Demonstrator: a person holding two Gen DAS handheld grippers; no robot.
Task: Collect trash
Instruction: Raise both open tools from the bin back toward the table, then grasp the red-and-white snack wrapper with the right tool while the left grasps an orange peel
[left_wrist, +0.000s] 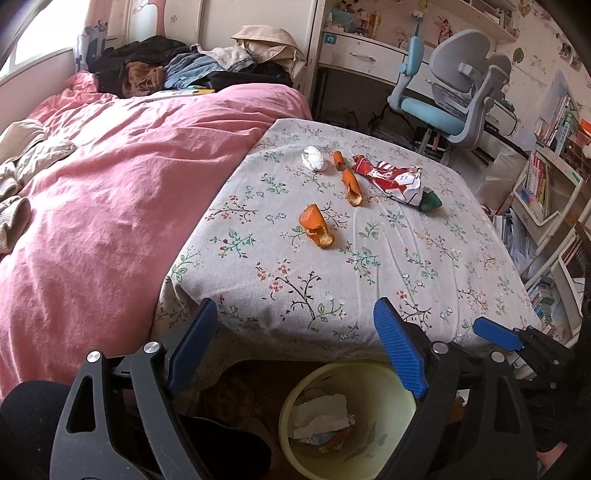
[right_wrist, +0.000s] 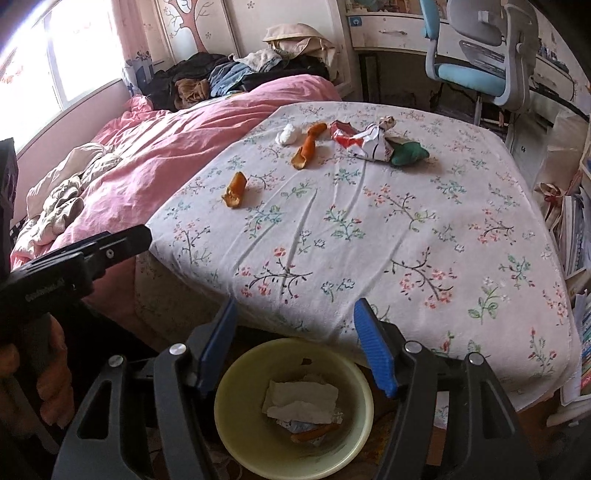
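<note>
Floral cloth covers the bench (left_wrist: 388, 258), which is seen butted against a bed with a pink quilt (left_wrist: 110, 177) along its left edge. Its near edge overhangs a pale yellow bin (left_wrist: 291, 417) at the bottom centre of both views, already holding crumpled paper and peel. Most of the bench's near half lies bare. The trash is gathered in the upper middle of the left wrist view: a white tissue wad (left_wrist: 313, 158), three orange peel pieces, the nearest (left_wrist: 316, 226) lying alone closer to the middle, a crumpled red-and-white wrapper (left_wrist: 391, 177) and a green scrap (left_wrist: 430, 201) touching its right end. A blue-seated chair (left_wrist: 443, 107) stands beyond the far edge.

The left gripper (left_wrist: 295, 343) is held above the bin with jaws wide apart and nothing between them. The right gripper (right_wrist: 295, 347) is also held over the bin, jaws parted somewhat less and empty.
</note>
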